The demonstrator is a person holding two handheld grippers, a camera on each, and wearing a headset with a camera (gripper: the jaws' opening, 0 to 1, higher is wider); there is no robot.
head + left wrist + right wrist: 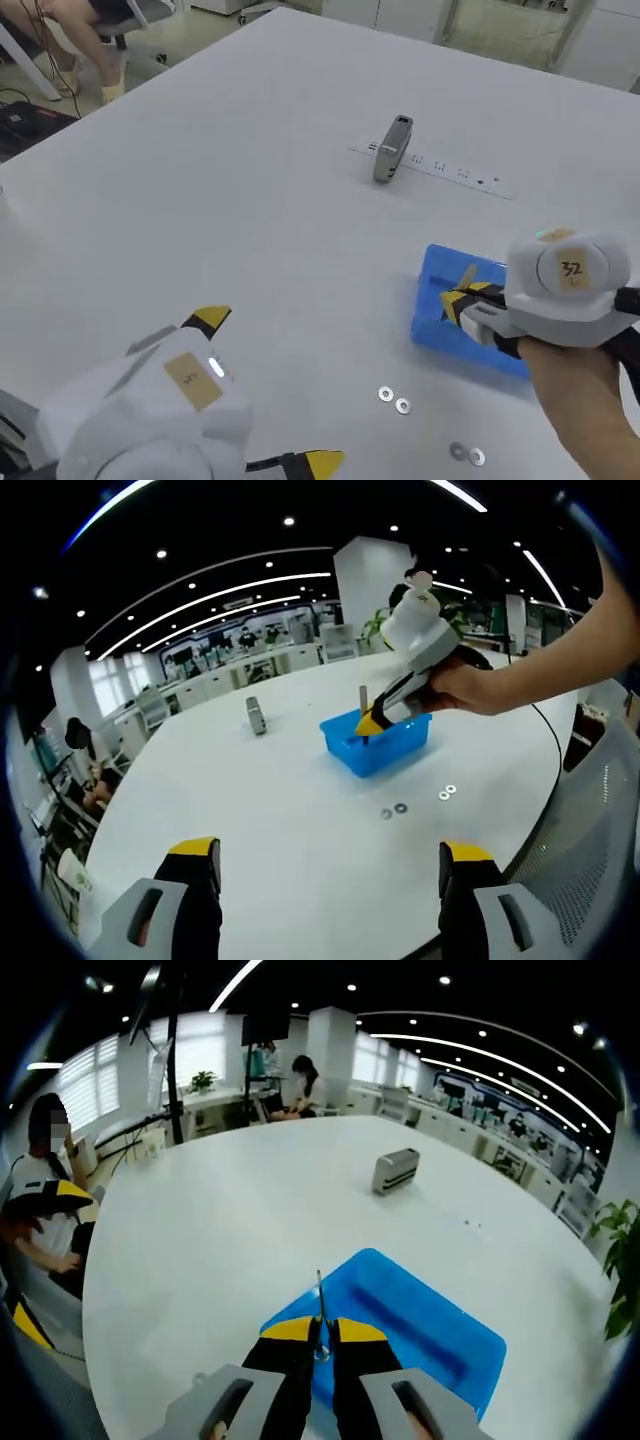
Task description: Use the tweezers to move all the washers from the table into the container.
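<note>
Right tool (322, 1338) of mine is pinched narrow on the tweezers (320, 1300), whose thin shaft pokes forward past the yellow tips. My left tool (330, 865) stands wide with nothing between its jaws. Beneath both spreads the white desk (250, 200). The blue container (420, 1330) sits directly under and ahead of the right tool, with the tweezers over its near corner; I cannot tell whether their points carry anything. Well ahead of the right tool, past the container, a grey box (392, 150) stands at one end of a flat white strip (450, 170). Four washers (386, 394) lie on the desk in two pairs between my two tools, near the container. Its outer wall stands between them and its inside.
</note>
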